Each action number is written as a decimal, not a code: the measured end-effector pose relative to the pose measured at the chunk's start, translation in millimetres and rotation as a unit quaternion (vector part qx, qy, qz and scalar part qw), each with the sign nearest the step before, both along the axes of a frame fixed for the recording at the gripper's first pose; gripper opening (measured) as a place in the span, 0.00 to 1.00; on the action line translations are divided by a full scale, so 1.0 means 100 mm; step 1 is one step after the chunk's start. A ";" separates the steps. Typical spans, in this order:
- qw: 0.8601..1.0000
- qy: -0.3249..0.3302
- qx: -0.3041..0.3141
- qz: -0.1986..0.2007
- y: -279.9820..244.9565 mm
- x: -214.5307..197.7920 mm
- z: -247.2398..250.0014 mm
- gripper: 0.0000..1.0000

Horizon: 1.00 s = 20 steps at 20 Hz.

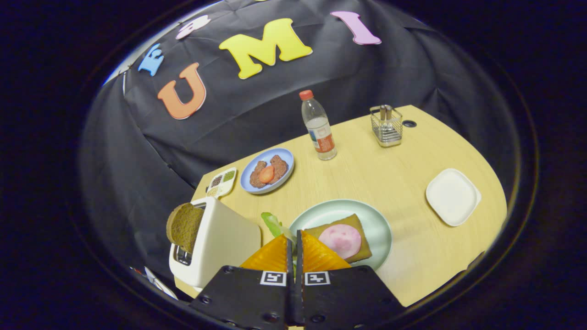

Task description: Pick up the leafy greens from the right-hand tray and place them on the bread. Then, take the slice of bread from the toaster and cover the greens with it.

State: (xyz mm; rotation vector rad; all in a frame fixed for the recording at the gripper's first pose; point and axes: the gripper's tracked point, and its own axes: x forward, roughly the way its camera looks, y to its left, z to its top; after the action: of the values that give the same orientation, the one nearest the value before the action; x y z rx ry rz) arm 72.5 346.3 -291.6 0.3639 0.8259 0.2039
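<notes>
Greens (273,223): pinched in the tongs (293,243), hanging just beside the plate (376,222), apparently for carrying.
Bread (355,223): on the plate, ham-topped, awaiting greens.
Toaster (220,240): slice (184,227) upright, reachable later.
Counter (367,178): carries all.

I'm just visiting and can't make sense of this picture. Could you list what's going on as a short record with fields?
gripper: fingers closed on a leafy green
leafy green: sticks out just ahead of the fingers, beside the toaster
toaster: white, bread slice standing up out of its slot
green plate: holds bread topped with a pink ham slice
blue plate: brown patties and a tomato slice
square white tray: beyond the green plate
also on table: water bottle, wire holder
</notes>
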 end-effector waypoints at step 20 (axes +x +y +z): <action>0.990 -0.091 -0.103 0.022 -0.82 0.30 0.29 0.86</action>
State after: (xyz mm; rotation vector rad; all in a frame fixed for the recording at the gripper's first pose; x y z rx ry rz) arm 102.6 263.8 -262.3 0.1310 0.6674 0.1881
